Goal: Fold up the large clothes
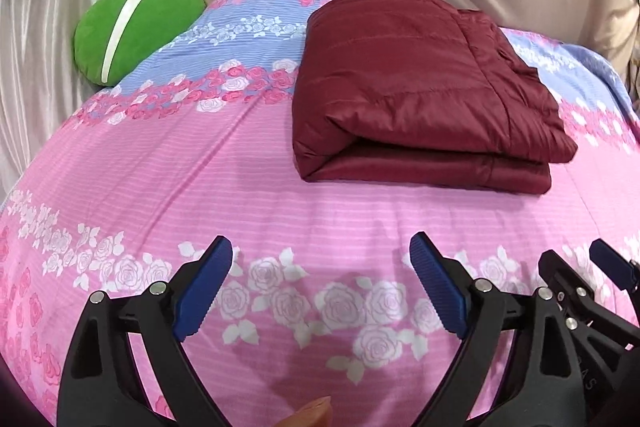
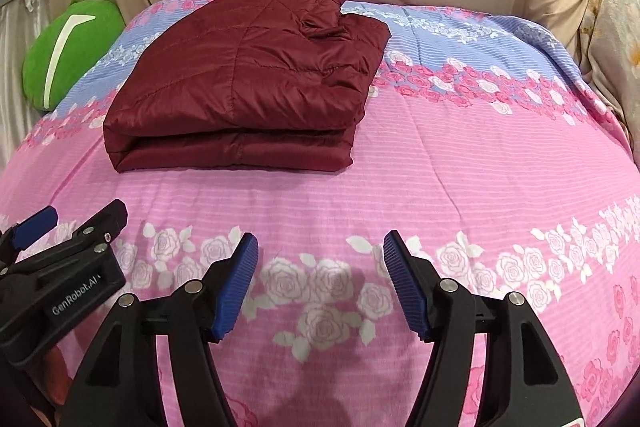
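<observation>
- Left gripper (image 1: 320,283) hovering over the floral bedspread (image 1: 200,187) with jaws spread wide, nothing between them; right gripper (image 2: 320,281) beside it, jaws likewise apart and empty.
- Sitting well beyond both tools — the maroon quilted jacket (image 2: 244,83), lying in a stacked fold on the bedspread toward the far side, green cushion (image 1: 136,27) off to its left.
- Judging the fold as done, or nearly so.
- Risking a puffy top layer springing back and sliding off the lower one — slick, padded fabric holding a crease poorly.
- Risking an uneven stack too: bunched cloth near the far right corner of the jacket possibly pushing the fold open.
- Risking a snag if either tool goes back in and catches bedspread along with jacket.
- Not showing from here: sleeves, collar and any zip, all tucked inside or behind the bundle.
- Cutting off at the bottom edge: the hands — only a fingertip (image 1: 310,413) peeking in the left view.
</observation>
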Demonstrator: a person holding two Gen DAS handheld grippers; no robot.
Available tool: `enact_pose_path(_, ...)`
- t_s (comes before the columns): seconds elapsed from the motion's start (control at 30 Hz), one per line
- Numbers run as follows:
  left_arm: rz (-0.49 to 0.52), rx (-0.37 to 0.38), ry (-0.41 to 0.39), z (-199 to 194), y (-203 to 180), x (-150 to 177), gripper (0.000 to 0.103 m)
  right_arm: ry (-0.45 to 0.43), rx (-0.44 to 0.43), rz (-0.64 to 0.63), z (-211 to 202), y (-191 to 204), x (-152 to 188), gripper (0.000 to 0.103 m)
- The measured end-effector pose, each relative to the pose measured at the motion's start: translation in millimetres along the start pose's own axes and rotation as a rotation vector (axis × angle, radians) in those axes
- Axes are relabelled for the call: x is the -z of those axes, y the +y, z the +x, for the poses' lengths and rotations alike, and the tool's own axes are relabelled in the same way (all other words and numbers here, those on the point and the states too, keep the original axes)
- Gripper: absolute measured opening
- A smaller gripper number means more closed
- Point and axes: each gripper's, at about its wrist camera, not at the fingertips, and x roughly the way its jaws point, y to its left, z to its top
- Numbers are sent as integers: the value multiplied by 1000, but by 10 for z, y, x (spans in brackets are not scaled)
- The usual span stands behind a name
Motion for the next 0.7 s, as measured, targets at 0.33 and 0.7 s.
enact_pose_path(0.33,19,-12,5,-17,-47,28,88,-7,22,-2,-29,38,24,65)
enact_pose_path(0.7,24,-25,4,-10,-50,27,88,-12,35,-5,-51,83,35,66)
